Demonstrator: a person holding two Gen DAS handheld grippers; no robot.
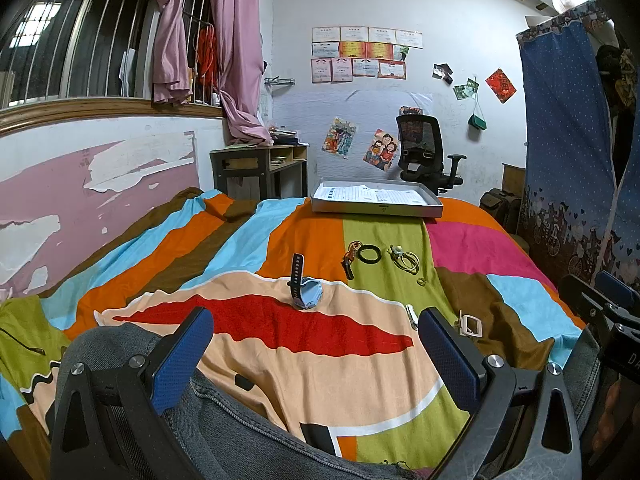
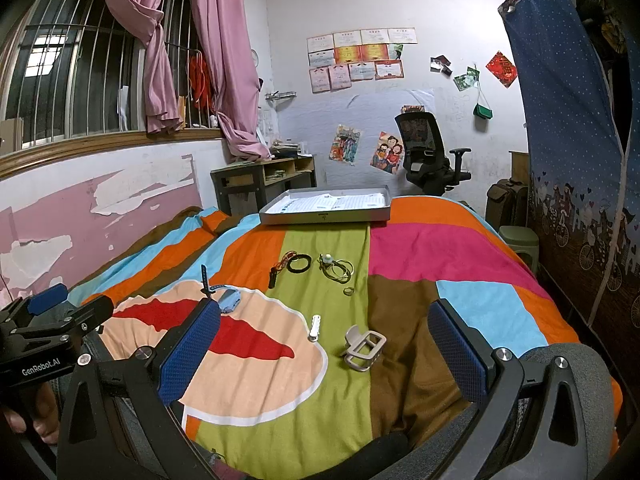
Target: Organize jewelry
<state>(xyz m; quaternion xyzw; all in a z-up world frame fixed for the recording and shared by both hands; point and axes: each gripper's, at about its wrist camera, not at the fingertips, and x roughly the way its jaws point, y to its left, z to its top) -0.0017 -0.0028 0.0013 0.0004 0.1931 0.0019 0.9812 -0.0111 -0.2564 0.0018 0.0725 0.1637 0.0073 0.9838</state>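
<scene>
Blue watch point(image 2: 228, 298) on its side, strap point(image 2: 205, 278) upright.

Black grippers point(image 1: 316, 352), blue pads point(image 2: 188, 354) (silver screws), "GenRobot.AI" mark.

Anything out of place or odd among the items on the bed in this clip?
Only the blue watch: it lies apart from the other pieces, on its side with one strap sticking straight up. The shallow grey box holds only printed paper; no jewelry is in it yet.
</scene>
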